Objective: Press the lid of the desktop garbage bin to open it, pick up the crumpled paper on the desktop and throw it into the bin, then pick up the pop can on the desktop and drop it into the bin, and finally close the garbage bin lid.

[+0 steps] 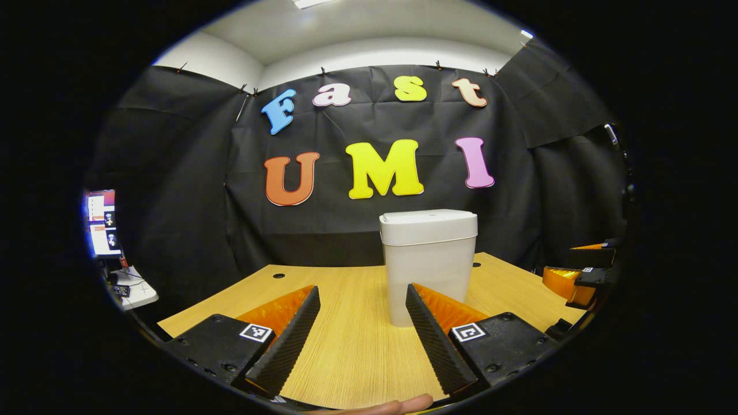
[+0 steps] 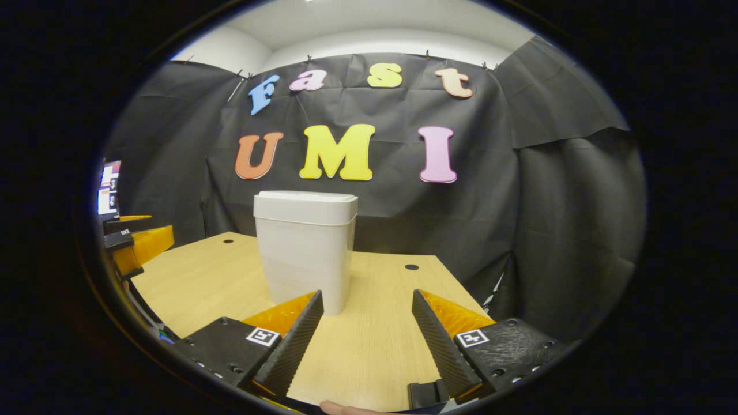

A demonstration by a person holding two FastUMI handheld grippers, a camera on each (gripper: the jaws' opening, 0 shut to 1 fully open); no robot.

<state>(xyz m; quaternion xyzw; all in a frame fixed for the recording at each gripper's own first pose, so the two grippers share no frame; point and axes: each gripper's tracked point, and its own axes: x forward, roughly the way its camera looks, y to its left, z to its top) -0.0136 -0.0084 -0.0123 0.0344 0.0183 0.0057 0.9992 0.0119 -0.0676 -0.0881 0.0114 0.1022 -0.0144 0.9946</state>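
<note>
Bin [image 1: 428,265] lid [image 1: 428,218] shut, base partly hidden behind open jaws.

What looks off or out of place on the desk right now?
Nothing stands out. The garbage bin stands upright on the wooden desk with its lid shut and level. Both the left gripper and the right gripper are open and apart from it.

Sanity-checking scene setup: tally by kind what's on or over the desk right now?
Garbage bin, lid shut: 1
Hand-held gripper: 2, left and right, both open
Wooden desk: 1
Total: 4
</note>
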